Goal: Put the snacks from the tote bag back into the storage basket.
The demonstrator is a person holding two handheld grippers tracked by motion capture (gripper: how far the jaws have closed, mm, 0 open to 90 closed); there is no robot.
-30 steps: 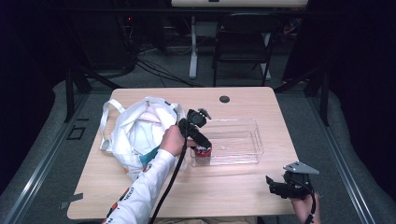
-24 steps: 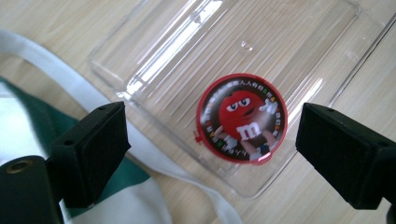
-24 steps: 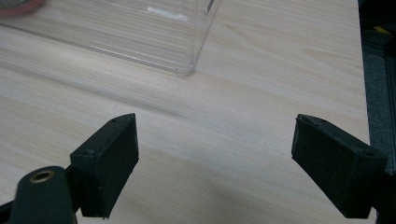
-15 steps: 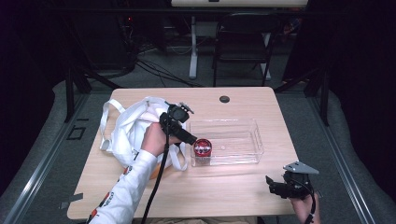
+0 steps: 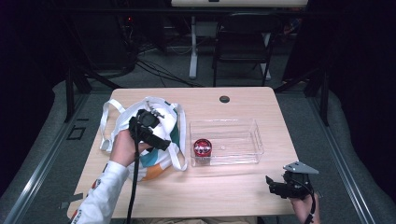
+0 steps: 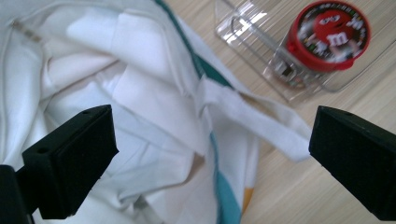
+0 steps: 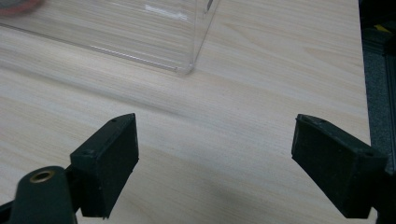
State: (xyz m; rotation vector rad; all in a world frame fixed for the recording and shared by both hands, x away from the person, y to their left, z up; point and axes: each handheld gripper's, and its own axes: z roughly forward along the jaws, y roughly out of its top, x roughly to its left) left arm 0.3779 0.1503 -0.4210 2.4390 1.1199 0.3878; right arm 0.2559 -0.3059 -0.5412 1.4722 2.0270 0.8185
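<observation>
Left tool (image 5: 161, 114) hangs over the white tote bag (image 5: 154, 140) at centre-left of the high view, jaws just opened wide, empty, prob. to fetch another item. Red candy tin (image 5: 202, 147) sits in the clear tray's (image 5: 243, 161) left end w/ cartoon lid up. Right tool (image 5: 275, 183), lower right, released, idle over the surface (image 5: 210, 196).

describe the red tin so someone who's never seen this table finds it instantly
On the wooden table, find the clear plastic tray right of the white tote bag. The round red tin sits inside the tray's left end, nearest the bag. It is the tray's sole content, and its lid bears a red M&M's character.
</observation>
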